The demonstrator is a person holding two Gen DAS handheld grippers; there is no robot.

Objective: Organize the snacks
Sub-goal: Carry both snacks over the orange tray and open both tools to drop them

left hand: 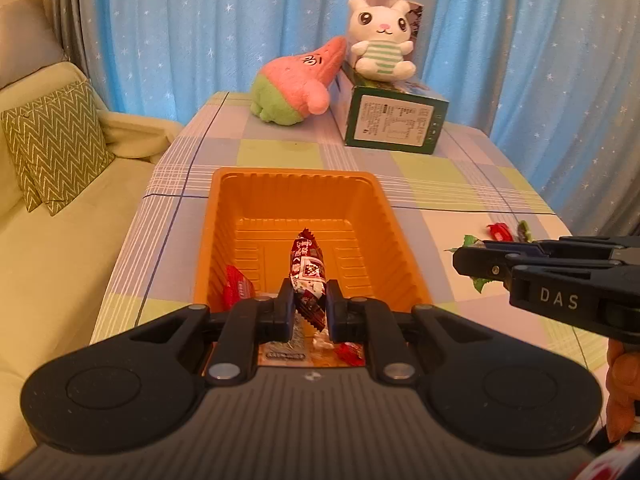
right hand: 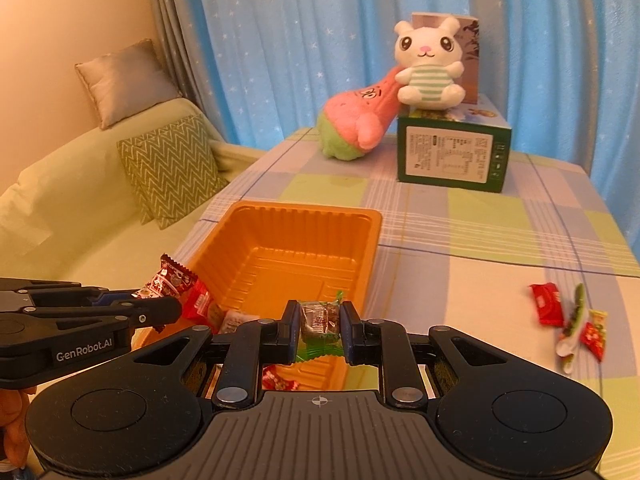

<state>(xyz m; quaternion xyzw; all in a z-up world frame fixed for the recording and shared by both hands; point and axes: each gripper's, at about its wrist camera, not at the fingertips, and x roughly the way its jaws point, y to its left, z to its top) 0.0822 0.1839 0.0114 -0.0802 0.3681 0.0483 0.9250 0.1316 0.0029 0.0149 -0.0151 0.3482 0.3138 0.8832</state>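
Note:
An orange plastic tray (left hand: 248,200) (right hand: 256,240) sits on the checked tablecloth. My left gripper (left hand: 310,300) (right hand: 172,300) is shut on a dark red snack packet (left hand: 307,276) (right hand: 168,280), held over the tray's near end. My right gripper (right hand: 320,320) (left hand: 460,258) is shut on a small green-wrapped candy (right hand: 320,318), also over the tray's near edge. Several red wrapped snacks (left hand: 236,290) (right hand: 200,304) lie in the tray's near end. More loose snacks (right hand: 546,304) (left hand: 498,232) lie on the cloth to the right of the tray.
At the table's far end a green box (left hand: 394,120) (right hand: 452,156) carries a white bunny plush (left hand: 380,40) (right hand: 428,64), with a pink and green plush (left hand: 296,80) (right hand: 356,120) leaning beside it. A sofa with cushions (left hand: 52,144) (right hand: 168,164) stands left of the table.

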